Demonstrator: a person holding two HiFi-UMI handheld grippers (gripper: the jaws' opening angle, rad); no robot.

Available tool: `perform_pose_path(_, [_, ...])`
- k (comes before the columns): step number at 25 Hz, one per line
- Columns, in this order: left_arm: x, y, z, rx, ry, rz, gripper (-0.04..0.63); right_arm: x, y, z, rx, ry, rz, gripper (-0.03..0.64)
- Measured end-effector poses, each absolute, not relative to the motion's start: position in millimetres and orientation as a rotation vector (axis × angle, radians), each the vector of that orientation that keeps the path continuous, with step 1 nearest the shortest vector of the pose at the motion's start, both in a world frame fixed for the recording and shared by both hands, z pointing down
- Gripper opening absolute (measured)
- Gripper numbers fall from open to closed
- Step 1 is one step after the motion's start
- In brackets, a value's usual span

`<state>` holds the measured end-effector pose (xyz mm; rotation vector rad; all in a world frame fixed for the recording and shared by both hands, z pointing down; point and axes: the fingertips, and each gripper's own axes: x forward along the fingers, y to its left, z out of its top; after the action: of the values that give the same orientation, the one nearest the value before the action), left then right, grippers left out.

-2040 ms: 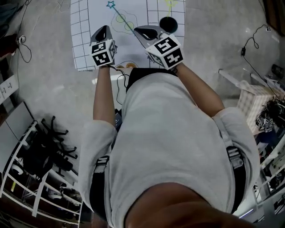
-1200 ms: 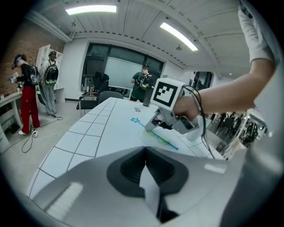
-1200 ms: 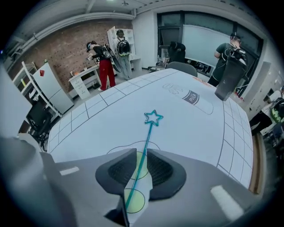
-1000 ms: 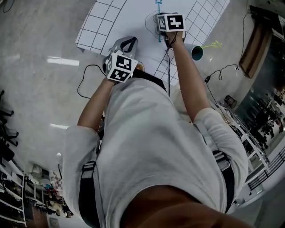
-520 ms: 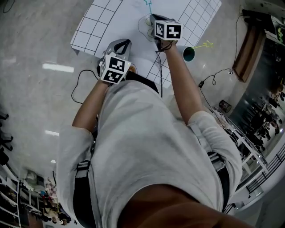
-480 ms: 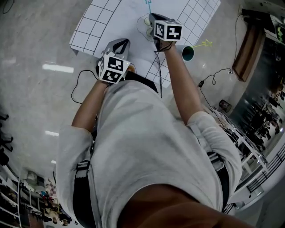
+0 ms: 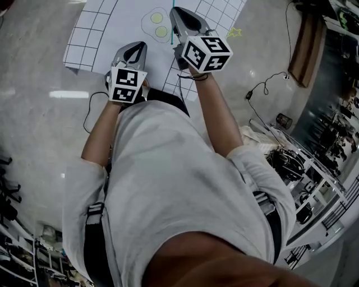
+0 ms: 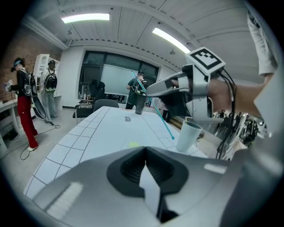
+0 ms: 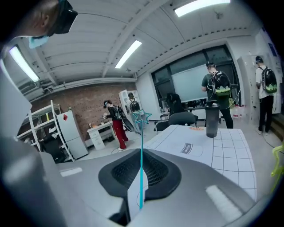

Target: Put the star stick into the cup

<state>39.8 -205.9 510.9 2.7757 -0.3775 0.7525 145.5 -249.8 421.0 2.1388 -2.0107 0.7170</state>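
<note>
A thin cyan star stick (image 9: 141,155) stands upright between my right gripper's (image 9: 140,179) pads, its star (image 9: 142,117) at the top. The right gripper (image 7: 176,13) is shut on it and raised above the white gridded mat (image 7: 101,28). From the left gripper view, the stick (image 8: 156,111) slants down from the right gripper (image 8: 149,92) toward a white cup (image 8: 188,135) on the mat. In the head view the cup is hidden under my right hand. My left gripper (image 8: 143,165) is shut with nothing in it, low over the mat's near edge (image 7: 133,52).
A dark tumbler (image 9: 212,119) stands far out on the mat (image 8: 106,133). A yellow star stick (image 7: 234,32) lies near the mat's right edge. Yellow-green dots (image 7: 161,32) are printed on the mat. People (image 8: 24,99) stand beyond the table; cables (image 7: 263,89) trail on the floor.
The right gripper has closed on the cyan stick and lifted it off the mat toward me. The cup has gone out of sight under the right hand. The left gripper has barely moved.
</note>
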Motion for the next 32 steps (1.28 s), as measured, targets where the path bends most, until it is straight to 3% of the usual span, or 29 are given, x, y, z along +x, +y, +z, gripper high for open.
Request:
perform_pose_path(14, [123,-127,488,2.849,-0.184,0.729,0.003,231,-118,332,2.629,-2.017,0.402,0.014])
perform_pose_path(23, [146,-101,491,2.889,-0.065,0.797,0.003,272,-52,355,2.936,-1.686,0.239,0.014])
perform_pose_path(32, [137,-109,495,2.859,-0.089,0.821,0.003,292,-20,427,3.257,-1.344,0.66,0.014])
